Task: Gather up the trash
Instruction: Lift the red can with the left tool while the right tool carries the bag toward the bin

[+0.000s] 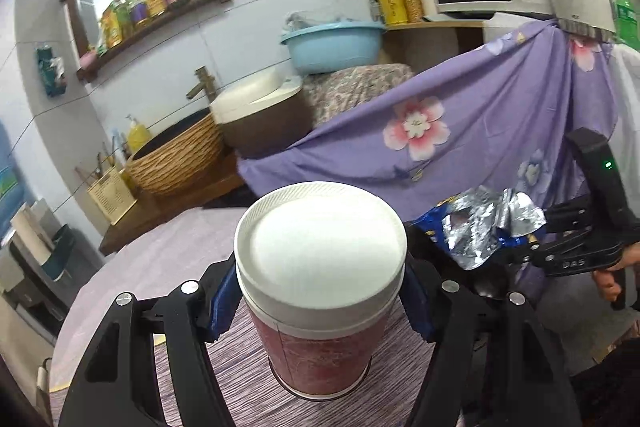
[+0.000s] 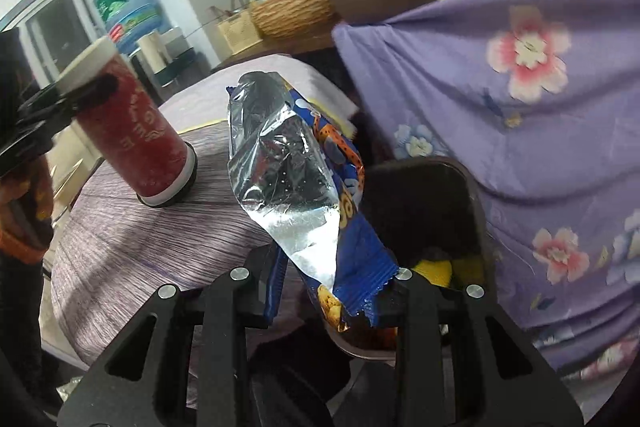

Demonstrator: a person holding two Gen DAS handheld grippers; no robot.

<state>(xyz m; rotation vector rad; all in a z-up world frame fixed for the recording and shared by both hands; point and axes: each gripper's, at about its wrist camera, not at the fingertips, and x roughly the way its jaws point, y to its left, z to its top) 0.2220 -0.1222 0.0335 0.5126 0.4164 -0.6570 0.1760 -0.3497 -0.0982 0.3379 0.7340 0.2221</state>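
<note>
The left claw [image 1: 320,311] is squeezing the red cup [image 1: 320,343], standing on the bench [image 1: 120,291]. The right claw [image 2: 332,291] is pinching the snack wrapper [image 2: 304,187] over the dark bin [image 2: 432,203]. The slippery wrapper could slide out and miss; the cup could tip.

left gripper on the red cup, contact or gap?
Touching. In the left wrist view the left gripper's blue pads press both sides of the red cup just under its white lid; the right wrist view shows the same grip.

Red cup [image 1: 320,311] on purple-clothed table [image 1: 132,279]
</note>
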